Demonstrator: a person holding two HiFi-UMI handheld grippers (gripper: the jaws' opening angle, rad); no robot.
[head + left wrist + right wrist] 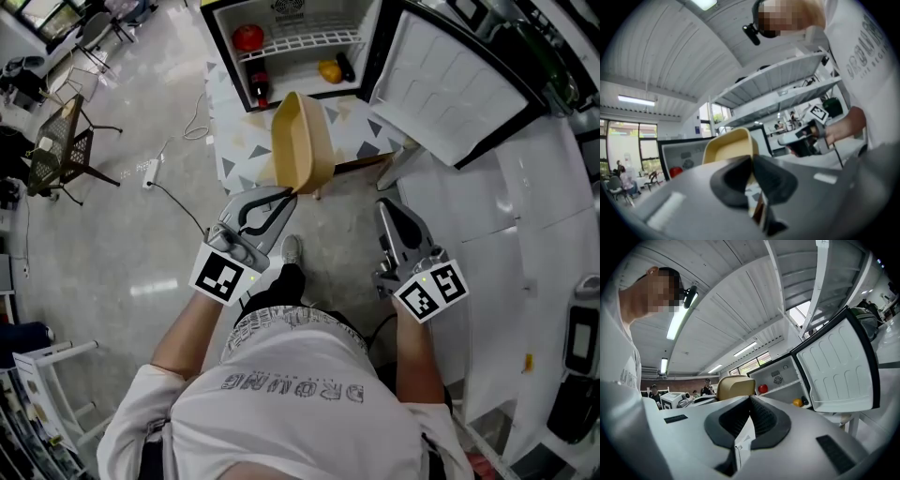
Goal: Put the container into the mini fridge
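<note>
My left gripper [286, 193] is shut on the rim of a tan plastic container [302, 141], which hangs tilted on its side in front of the open mini fridge [291, 42]. In the left gripper view the container [729, 145] rises just past the shut jaws of the left gripper [752, 161]. The right gripper [386, 208] hovers to the right, shut and empty; in its own view the right gripper [750, 399] is pinched together below the container [736, 386] and the fridge [780, 378].
The fridge door [455, 80] swings open to the right. Inside lie a red fruit [247, 37], a yellow item [329, 70] and a dark bottle [346, 66]. The fridge stands on a triangle-patterned table [230, 141]. A white table [525, 281] is at right, a chair [61, 141] at left.
</note>
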